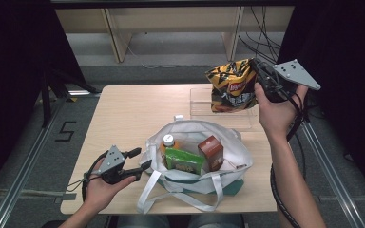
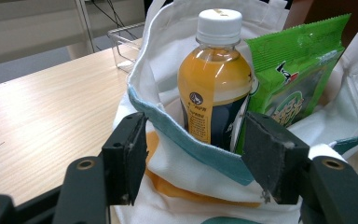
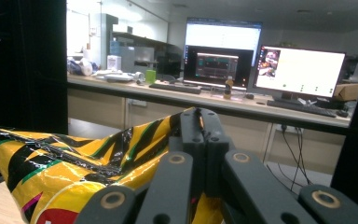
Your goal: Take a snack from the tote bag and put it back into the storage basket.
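Observation:
A white tote bag (image 1: 228,137) stands open on the wooden table (image 1: 123,109). Inside it are an orange drink bottle (image 1: 168,141), a green snack packet (image 1: 184,160) and a brown carton (image 1: 210,152). My left gripper (image 1: 140,159) is at the bag's left rim. In the left gripper view its jaws stand wide apart around the teal-edged rim (image 2: 168,126), with the bottle (image 2: 214,79) and green packet (image 2: 298,70) just beyond. My right gripper (image 1: 259,71) is raised over the table's far right corner, shut on the top edge of a yellow-and-black chip bag (image 1: 230,85). The chip bag (image 3: 51,172) hangs left of the closed jaws (image 3: 200,140).
A clear plastic tray (image 1: 199,102) lies on the table's far right, under the hanging chip bag; its corner (image 2: 126,42) also shows past the tote. The tote's long white handles (image 1: 171,194) trail toward the near edge. A desk with monitors (image 3: 298,70) stands in the background.

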Motion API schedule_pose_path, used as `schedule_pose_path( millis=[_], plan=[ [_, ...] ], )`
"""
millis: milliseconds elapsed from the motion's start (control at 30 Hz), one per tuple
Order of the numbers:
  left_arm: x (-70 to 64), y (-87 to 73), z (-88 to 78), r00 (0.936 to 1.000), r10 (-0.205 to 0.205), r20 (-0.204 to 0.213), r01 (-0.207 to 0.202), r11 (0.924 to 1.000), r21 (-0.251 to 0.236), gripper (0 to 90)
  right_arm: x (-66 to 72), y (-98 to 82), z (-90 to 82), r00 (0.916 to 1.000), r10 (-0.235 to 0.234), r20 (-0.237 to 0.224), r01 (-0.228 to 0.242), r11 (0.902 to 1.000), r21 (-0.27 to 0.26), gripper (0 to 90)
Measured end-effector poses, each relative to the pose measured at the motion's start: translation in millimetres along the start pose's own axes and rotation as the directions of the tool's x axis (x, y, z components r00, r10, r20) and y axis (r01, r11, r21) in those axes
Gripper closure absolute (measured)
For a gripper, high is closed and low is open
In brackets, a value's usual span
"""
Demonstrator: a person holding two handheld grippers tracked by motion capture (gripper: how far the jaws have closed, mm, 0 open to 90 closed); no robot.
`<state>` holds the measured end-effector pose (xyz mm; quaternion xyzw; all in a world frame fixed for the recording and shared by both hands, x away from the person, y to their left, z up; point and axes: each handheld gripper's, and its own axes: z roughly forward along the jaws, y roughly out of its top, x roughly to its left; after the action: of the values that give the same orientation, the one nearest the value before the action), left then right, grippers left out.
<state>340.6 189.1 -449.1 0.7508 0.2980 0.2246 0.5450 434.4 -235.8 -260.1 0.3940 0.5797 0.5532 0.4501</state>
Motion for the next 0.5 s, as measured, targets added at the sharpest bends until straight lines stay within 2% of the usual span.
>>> schedule_pose_path(
  millis=[167, 267, 367, 500],
  plan=[
    [0.6, -0.2, -0.2, 1.0000, -0.001, -0.001, 0.001, 1.0000, 0.005, 39.6, -4.1, -4.1, 5.0, 0.9999, 0.007, 0.014, -0.007, 1.0000, 0.006, 90.0],
    [0.8, 0.0, -0.4, 1.0000, 0.001, -0.003, -0.001, 1.0000, 0.003, 39.6, -5.0, -6.6, 8.3, 0.9995, 0.028, 0.015, -0.028, 0.9994, 0.020, 90.0],
    [1.0, -0.2, -0.1, 1.0000, -0.002, 0.000, 0.002, 1.0000, -0.002, 39.6, -7.7, -8.6, 12.1, 0.9996, 0.018, 0.020, -0.019, 0.9995, 0.026, 90.0],
    [1.5, -0.2, -0.3, 1.0000, 0.000, -0.001, 0.000, 1.0000, -0.004, 39.7, -9.2, -11.1, 16.1, 0.9987, 0.043, 0.026, -0.044, 0.9984, 0.037, 90.0]
  ],
)
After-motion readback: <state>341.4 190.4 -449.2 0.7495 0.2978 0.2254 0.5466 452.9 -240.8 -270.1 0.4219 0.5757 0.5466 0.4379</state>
